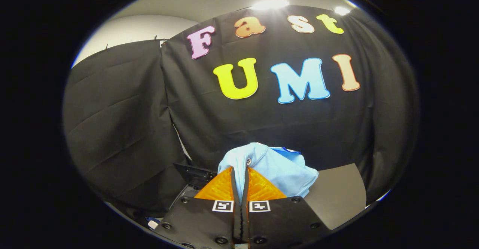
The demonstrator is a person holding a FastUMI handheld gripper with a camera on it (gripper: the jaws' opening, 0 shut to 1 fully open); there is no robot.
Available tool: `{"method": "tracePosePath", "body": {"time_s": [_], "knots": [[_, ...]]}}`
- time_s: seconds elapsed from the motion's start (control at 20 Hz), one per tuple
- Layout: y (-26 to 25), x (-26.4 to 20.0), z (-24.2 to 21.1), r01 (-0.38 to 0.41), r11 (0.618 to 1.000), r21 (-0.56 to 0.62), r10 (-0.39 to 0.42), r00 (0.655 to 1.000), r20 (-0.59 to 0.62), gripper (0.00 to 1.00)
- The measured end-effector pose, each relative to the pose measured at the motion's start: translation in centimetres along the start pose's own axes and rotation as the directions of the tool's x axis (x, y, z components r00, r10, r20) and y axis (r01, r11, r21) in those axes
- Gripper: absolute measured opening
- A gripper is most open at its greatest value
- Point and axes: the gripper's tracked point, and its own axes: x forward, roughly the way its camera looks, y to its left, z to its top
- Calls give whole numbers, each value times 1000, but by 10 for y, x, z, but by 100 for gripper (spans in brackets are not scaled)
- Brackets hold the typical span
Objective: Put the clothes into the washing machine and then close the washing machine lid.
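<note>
Gripper (240,174): jaws were pressed together, pinching a fold of the garment.
Light blue garment (278,166): bunched up, held aloft between and just beyond the fingers, before the black cloth wall (119,129).

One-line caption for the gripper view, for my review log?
Tool shut on a light blue shirt, lifted before the black cloth wall.

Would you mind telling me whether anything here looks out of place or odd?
Nothing looks damaged or spilled. The hand-held gripper is shut on a light blue shirt, which bunches up just ahead of the fingers, as expected while carrying it. A dark tray-like part sits to the left, too unclear to judge.
</note>
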Motion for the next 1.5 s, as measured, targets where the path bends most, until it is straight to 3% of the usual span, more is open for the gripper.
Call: {"method": "tracePosePath", "body": {"time_s": [0.4, 0.7, 1.1, 1.5], "knots": [[89, 30, -1, -166, 985, -40, 166, 986, -16, 1], [154, 58, -12, -238, 970, -47, 236, 971, -41, 1], [212, 92, -37, -247, 968, -38, 243, 967, -79, 1], [226, 122, -69, -205, 978, -30, 200, 971, -134, 1]]}}
